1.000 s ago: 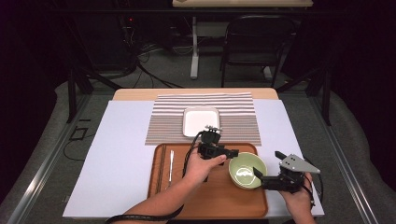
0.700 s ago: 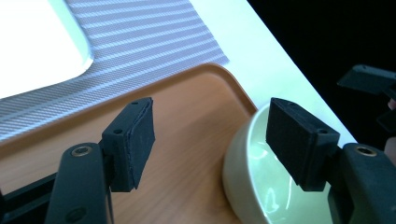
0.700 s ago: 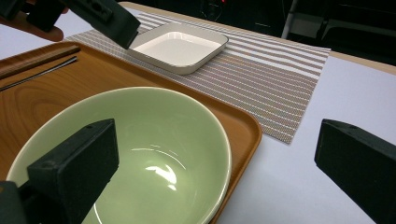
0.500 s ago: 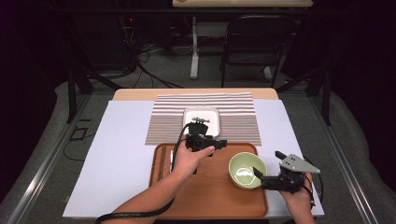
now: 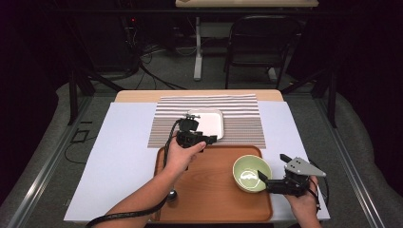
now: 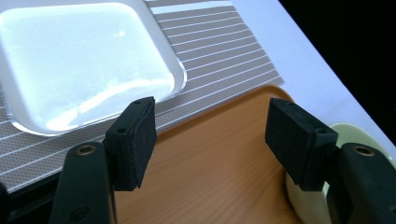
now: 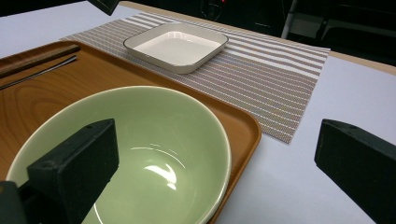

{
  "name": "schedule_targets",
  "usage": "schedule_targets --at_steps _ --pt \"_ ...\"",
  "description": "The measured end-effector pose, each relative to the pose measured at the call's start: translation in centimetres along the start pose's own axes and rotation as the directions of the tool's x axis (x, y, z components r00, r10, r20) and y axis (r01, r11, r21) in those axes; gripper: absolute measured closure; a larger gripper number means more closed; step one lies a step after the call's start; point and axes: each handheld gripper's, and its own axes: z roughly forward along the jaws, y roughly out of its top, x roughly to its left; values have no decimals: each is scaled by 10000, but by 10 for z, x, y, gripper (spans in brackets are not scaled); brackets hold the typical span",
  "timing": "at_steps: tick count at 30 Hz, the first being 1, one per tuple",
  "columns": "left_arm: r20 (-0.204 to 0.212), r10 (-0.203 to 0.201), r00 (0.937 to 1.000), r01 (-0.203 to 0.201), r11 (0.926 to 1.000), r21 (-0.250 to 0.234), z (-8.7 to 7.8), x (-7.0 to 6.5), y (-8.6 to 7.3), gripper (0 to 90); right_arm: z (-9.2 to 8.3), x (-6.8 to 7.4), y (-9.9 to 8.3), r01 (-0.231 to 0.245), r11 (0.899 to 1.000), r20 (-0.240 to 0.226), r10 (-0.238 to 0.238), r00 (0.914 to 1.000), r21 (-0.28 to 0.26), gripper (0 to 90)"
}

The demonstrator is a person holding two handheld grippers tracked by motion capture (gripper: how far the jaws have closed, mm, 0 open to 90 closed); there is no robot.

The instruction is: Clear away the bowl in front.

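High view: one counter (image 5: 119, 142) under a white sheet carried one striped placemat (image 5: 247, 118), one white square dish (image 5: 211, 121) lying on that mat, and one wooden tray (image 5: 209, 190) at the near edge. On the tray stood one green bowl (image 5: 251, 173), at its right end, and one spoon (image 5: 172, 194) showed beside the left forearm. Two hands each held one pair of tongs. The left tongs (image 5: 209, 139) hung above the tray's far rim, just beside the dish, spread and empty. The right tongs (image 5: 268, 183) lay level at the bowl's right rim, with one jaw tip over the bowl's edge.

Left gripper view: the two black jaws stood well apart with nothing between them. Behind them lay the white square dish (image 6: 84, 60) on the striped placemat (image 6: 224, 46), the tray (image 6: 219, 158) below, and a part of the green bowl (image 6: 303, 200) behind the right-hand jaw.

Right gripper view: the two jaws stood wide apart, one over the inside of the green bowl (image 7: 154, 140), the other outside it above the white sheet; the pads did not press on the rim. The bowl sat on the tray (image 7: 56, 79) near its corner. Two long utensils (image 7: 37, 63) lay side by side on the tray's far part, and the one white square dish (image 7: 177, 44) rested on the placemat (image 7: 280, 79) beyond.
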Motion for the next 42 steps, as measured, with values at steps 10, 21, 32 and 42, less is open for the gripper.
schedule_targets --at_steps 10,21,32,42 --pt "-704 -343 9969 314 9986 -421 -16 27 11 212 -1 1 0 4 10000 16 -4 10000 -7 0" --pt "-757 -690 9947 639 9956 -680 -23 56 23 195 -1 1 0 15 10000 2 -15 10000 -9 0" --pt "-1112 -803 9905 699 9930 -950 -25 73 33 195 -1 1 0 21 10000 -16 -21 10000 -7 0" --pt "-1288 -988 9867 834 9892 -1205 -22 85 39 198 -1 1 0 49 10000 -34 -49 10000 1 0"
